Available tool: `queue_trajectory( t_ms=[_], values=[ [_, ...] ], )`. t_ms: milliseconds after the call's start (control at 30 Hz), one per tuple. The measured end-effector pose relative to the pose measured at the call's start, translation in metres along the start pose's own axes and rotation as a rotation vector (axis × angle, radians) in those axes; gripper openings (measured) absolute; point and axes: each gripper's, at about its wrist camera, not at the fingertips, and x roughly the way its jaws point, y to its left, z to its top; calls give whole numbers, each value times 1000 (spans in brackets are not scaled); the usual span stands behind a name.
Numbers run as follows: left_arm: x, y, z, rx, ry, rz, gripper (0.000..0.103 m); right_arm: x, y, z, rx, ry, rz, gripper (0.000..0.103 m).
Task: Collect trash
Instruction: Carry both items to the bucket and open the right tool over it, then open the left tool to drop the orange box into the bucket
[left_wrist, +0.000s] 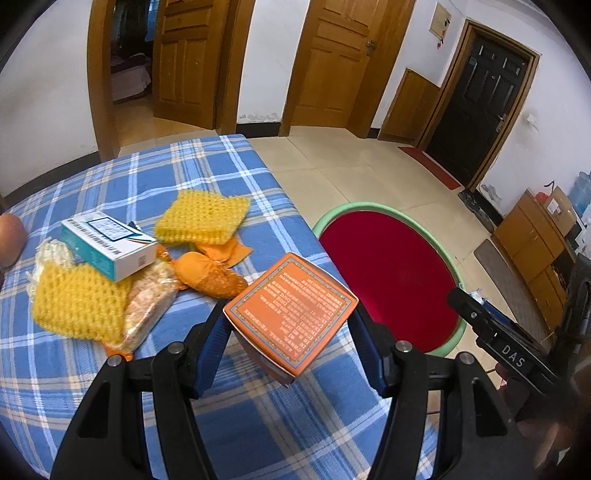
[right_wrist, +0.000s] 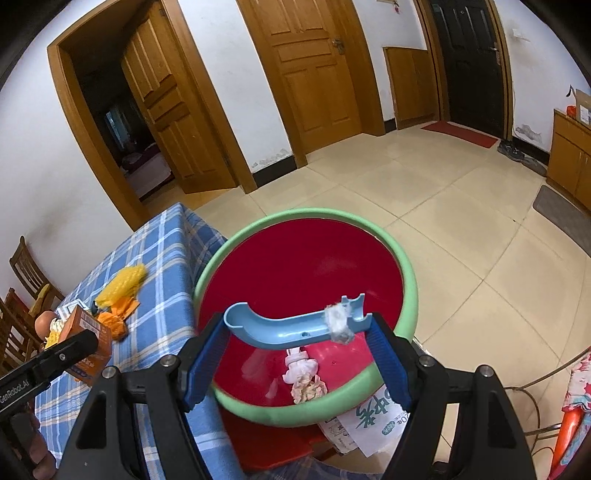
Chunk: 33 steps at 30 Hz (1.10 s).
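- Trash is sitting in both grippers. The left gripper (left_wrist: 290, 317) is pinching an orange box (left_wrist: 291, 314) between its blue pads; the box is tilting, its printed face is looking up, one corner is pointing toward the camera, and it is hanging above the table edge.
- The right gripper (right_wrist: 297, 326) is clamping a curved blue plastic piece (right_wrist: 291, 325) by its two ends. Its long axis is running crosswise from pad to pad, and a white scrap (right_wrist: 338, 325) is sticking near its right end. It is hanging over the basin (right_wrist: 406, 280), green-rimmed and red inside, where crumpled paper (right_wrist: 304, 380) is lying.
- The blue checked tablecloth (left_wrist: 110, 177) is carrying yellow foam nets (left_wrist: 203, 218), a teal-white box (left_wrist: 107, 245) and orange wrappers (left_wrist: 210, 275).
- Beige floor tiles, white walls and wooden doors are surrounding the table.
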Motion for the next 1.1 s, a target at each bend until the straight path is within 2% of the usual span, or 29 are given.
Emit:
queue_trajectory(
  t_ms=[100, 167, 833, 1100],
  values=[
    [5, -3, 1, 3, 8, -6, 64, 3, -5, 1, 9, 6, -2, 80],
    [8, -6, 2, 9, 10, -8, 64, 4, -8, 1, 18, 6, 1, 87],
    [27, -51, 11, 93, 13, -35, 64, -25, -40, 6, 46, -34, -38, 88],
    [53, -83, 16, 152, 32, -88, 64, -34, -62, 2, 84, -50, -64, 89]
  ],
)
